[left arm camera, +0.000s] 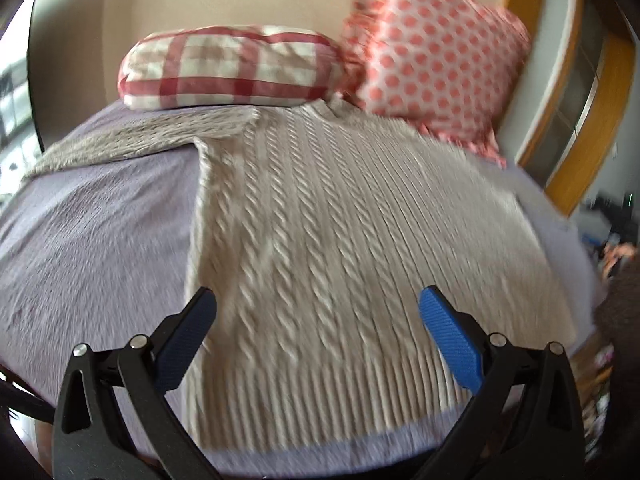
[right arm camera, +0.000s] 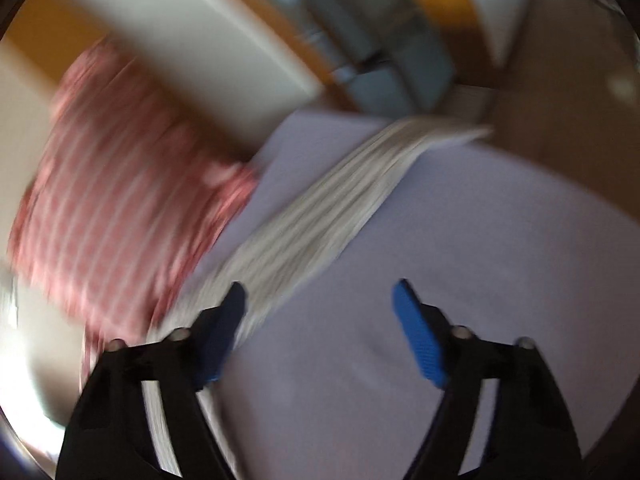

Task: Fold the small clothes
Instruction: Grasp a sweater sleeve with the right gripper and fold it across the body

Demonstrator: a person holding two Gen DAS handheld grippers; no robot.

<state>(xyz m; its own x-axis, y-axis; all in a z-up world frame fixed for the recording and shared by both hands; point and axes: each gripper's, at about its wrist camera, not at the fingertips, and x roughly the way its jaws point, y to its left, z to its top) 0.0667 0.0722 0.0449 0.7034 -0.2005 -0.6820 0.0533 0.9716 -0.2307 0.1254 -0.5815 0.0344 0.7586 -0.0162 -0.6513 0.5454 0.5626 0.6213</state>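
Hovering over the cream cable-knit sweater (left arm camera: 320, 248), left claw (left arm camera: 318, 320) is spread wide, holding nothing; sweater lies flat on the lilac bed cover (left arm camera: 92, 232), checked pillow (left arm camera: 228, 68) & dotted pillow (left arm camera: 432, 52) behind. Right view, v. blurred: right claw (right arm camera: 320, 312) wide apart, empty; sweater sleeve (right arm camera: 320, 216) beside its left finger.

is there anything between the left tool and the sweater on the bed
Nothing visible. The left tool hangs open right above the cream cable-knit sweater, with only air between them. The checked pillow and dotted pillow sit beyond its far end.
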